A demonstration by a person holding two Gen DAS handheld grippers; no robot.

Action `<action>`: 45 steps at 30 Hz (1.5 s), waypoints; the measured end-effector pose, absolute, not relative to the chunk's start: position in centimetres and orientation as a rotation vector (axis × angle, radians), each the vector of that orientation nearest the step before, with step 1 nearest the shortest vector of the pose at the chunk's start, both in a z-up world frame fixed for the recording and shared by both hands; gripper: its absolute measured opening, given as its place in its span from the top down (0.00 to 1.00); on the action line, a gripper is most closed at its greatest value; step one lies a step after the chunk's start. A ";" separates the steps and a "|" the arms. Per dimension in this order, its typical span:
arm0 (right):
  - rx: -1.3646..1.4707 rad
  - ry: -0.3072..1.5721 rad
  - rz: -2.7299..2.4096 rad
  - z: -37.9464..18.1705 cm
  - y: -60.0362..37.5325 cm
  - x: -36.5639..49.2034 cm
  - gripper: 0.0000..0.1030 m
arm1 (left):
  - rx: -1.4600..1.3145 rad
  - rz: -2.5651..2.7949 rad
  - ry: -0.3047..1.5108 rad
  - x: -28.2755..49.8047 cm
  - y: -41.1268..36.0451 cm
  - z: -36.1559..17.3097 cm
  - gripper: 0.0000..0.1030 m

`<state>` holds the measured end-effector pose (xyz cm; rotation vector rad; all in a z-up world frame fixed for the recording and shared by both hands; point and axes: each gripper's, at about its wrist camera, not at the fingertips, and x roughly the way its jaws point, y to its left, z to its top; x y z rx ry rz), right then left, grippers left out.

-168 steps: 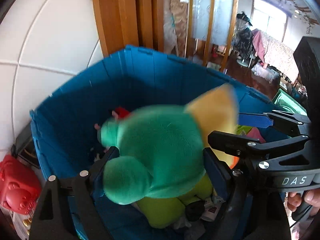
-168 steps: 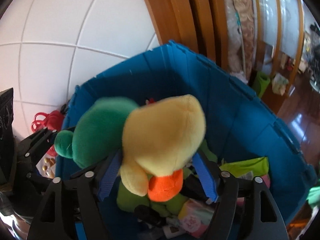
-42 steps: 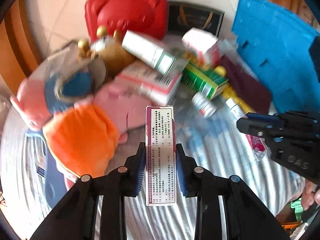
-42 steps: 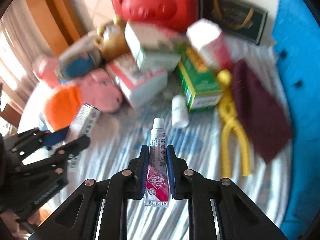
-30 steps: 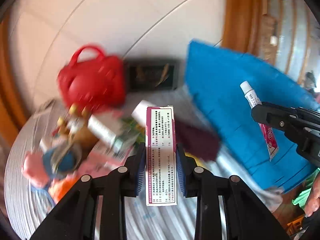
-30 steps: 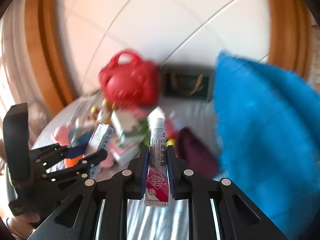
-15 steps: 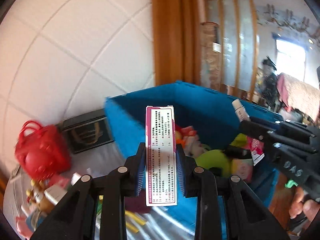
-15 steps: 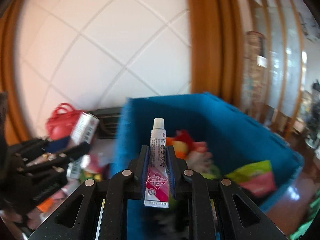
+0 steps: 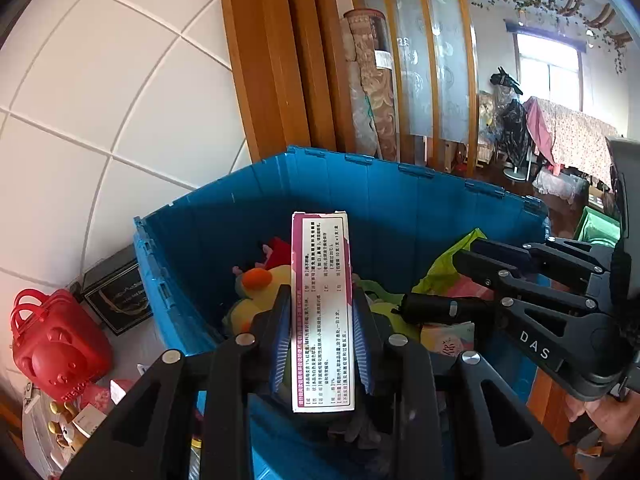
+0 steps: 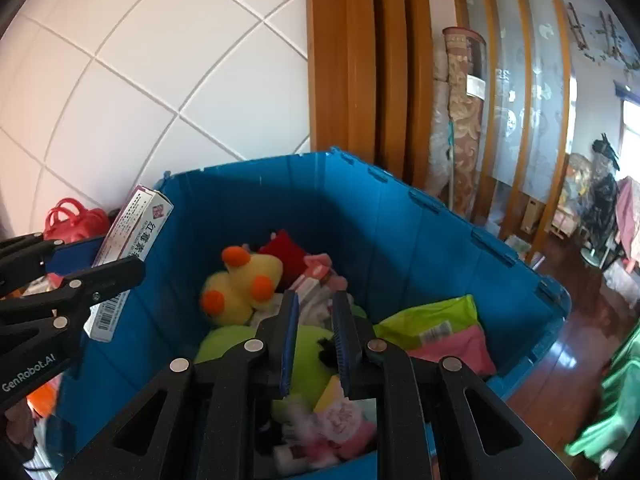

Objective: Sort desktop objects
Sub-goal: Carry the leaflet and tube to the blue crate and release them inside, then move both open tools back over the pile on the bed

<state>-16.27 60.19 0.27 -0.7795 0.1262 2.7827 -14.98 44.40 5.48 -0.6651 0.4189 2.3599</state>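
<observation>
So the bin (image 9: 400, 208) takes up the middle of both views, with the tiled wall (image 9: 120, 80) behind it at upper left. The plush duck (image 10: 240, 284) lies in it toward the left, the packet (image 10: 432, 320) toward the right. The handbag (image 9: 56, 352) sits outside at lower left, with a flat case (image 9: 116, 296) between it and the bin. A rolled rug (image 9: 368, 80) stands behind.

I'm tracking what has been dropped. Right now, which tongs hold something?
The left tongs: they clamp a box above the blue bin. The right tongs have nothing between their pads.
</observation>
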 end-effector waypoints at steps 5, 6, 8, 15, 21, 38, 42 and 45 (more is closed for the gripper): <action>-0.802 0.143 2.790 -0.4 61.6 -16.5 0.83 | -0.668 2.365 0.431 -14.8 45.2 5.5 0.73; -0.804 0.144 2.791 -0.5 61.8 -16.6 0.83 | -0.667 2.365 0.436 -14.8 45.4 5.5 0.73; -0.811 0.150 2.791 -0.6 62.1 -16.5 0.83 | -0.660 2.379 0.442 -14.8 45.4 5.4 0.73; -0.786 0.161 2.782 -0.4 62.4 -15.6 0.67 | -0.660 2.397 0.440 -14.6 45.5 5.3 0.38; -0.731 0.135 2.773 0.6 62.0 -14.4 0.16 | -0.588 2.420 0.418 -13.6 44.3 5.8 0.23; -0.555 0.050 2.919 5.6 50.7 -12.2 0.00 | -0.565 2.626 0.202 -12.8 29.2 4.9 0.13; -0.546 0.026 2.996 6.0 46.3 -12.8 0.00 | -0.629 2.713 0.226 -13.5 24.3 2.8 0.13; -0.585 0.008 3.049 5.4 42.9 -14.0 0.00 | -0.716 2.759 0.204 -14.3 20.4 1.1 0.13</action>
